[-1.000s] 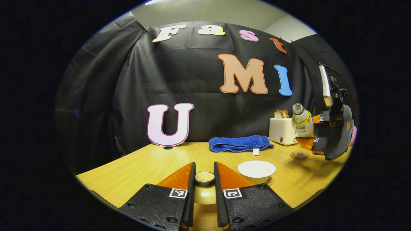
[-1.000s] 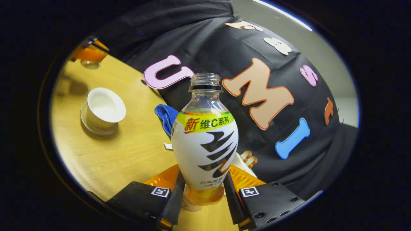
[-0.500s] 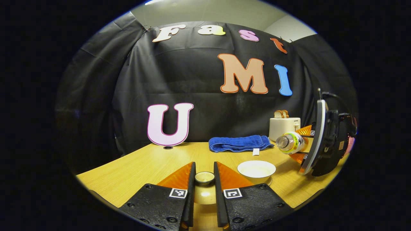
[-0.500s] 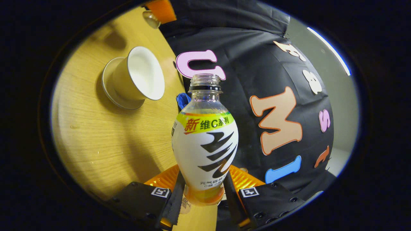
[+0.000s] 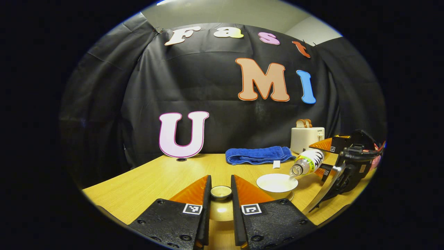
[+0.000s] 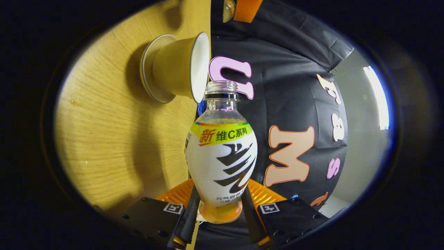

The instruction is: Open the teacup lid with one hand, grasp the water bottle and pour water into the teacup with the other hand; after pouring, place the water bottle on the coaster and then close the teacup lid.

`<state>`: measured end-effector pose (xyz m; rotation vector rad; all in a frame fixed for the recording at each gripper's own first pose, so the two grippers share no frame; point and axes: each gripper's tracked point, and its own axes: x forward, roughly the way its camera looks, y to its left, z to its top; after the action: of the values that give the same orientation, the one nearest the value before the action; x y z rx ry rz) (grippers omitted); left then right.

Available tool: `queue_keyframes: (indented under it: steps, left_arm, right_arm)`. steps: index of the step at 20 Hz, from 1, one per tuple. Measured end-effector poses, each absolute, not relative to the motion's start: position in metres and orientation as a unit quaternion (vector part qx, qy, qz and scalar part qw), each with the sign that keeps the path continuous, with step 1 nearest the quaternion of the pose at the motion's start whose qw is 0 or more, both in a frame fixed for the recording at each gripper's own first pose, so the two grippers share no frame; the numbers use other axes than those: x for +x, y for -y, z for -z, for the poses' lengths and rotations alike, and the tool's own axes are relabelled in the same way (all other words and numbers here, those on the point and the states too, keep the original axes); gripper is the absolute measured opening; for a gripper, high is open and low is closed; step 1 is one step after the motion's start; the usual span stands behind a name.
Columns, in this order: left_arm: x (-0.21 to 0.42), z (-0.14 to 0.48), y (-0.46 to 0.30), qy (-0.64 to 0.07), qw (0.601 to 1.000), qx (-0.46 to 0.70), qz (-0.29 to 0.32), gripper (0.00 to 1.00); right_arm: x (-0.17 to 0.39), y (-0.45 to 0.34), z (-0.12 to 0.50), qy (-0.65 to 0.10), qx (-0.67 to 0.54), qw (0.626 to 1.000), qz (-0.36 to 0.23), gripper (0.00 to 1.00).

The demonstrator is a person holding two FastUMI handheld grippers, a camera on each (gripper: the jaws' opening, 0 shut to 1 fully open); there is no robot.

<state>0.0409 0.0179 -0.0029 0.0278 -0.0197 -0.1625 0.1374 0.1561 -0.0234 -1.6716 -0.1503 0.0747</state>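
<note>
Change: a second ago you held the water bottle (image 5: 309,161) upright beside the toaster (image 5: 306,139); half a second ago it was leaning over; now you have it tipped past level, with its open mouth just above the near rim of the teacup (image 5: 276,183).

Right gripper (image 6: 219,203): both fingers press on the lower body of the bottle, one on each side, so your grip is firm. In the right gripper view the bottle neck sits right at the lip of the cup, touching or almost so; I cannot tell which.

Left gripper (image 5: 221,194): your fingers are closed on the knob of the teacup lid (image 5: 221,192), which you hold off the cup, to its left and nearer to you, above the table (image 5: 152,180).

Teacup: uncovered, standing on its saucer (image 6: 148,83), between your lid hand and the bottle.

Water: no stream is plain in either view, and the bottle's upper part looks clear. Judge the flow by the cup, not the bottle.

Stage: lid off, pouring under way. The coaster and the closing of the lid remain.

Risk: the mouth is at the cup's edge, not over its middle, so water may run down the outside. Bring it slightly inward.

Bystanders: the blue towel (image 5: 258,155) lies behind the cup, clear of your path.
</note>
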Motion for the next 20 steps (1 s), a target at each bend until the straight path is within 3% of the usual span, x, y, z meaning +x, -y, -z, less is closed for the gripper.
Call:
queue_keyframes:
  steps: [20]
  left_arm:
    - [0.041, 0.003, -0.019, 0.009, 0.997, 0.014, 0.08, 0.26]
  right_arm:
    - [0.129, -0.169, 0.012, 0.149, -0.808, 0.569, 0.008, 0.65]
